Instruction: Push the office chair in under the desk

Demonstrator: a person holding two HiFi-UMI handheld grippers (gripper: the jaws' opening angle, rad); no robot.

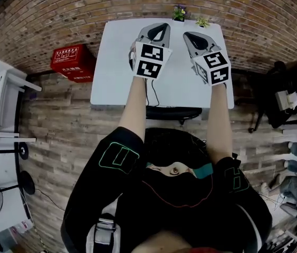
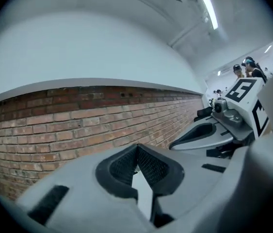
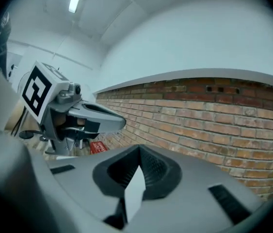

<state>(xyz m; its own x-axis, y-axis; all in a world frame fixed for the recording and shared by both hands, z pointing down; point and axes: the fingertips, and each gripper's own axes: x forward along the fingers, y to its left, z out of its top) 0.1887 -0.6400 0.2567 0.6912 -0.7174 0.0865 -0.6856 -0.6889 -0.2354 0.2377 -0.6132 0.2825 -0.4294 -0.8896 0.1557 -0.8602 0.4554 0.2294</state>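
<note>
Left gripper: the grey left gripper [image 1: 160, 29] [image 2: 137, 152] is raised over the desk, jaws pressed together with nothing between them.
Right gripper: the grey right gripper [image 1: 191, 37] [image 3: 138, 152] is just beside the left one, jaws likewise together and empty.
Chair: the black office chair [image 1: 173, 113] sits at the desk's near edge, mostly beneath the top; only a dark strip shows.
Desk: the white rectangular desk [image 1: 116, 73] stands against the red brick wall [image 1: 58, 15]; two small potted plants [image 1: 179, 12] sit at its far edge.
Floor: a red plastic crate [image 1: 73, 62] sits left of the desk.
</note>
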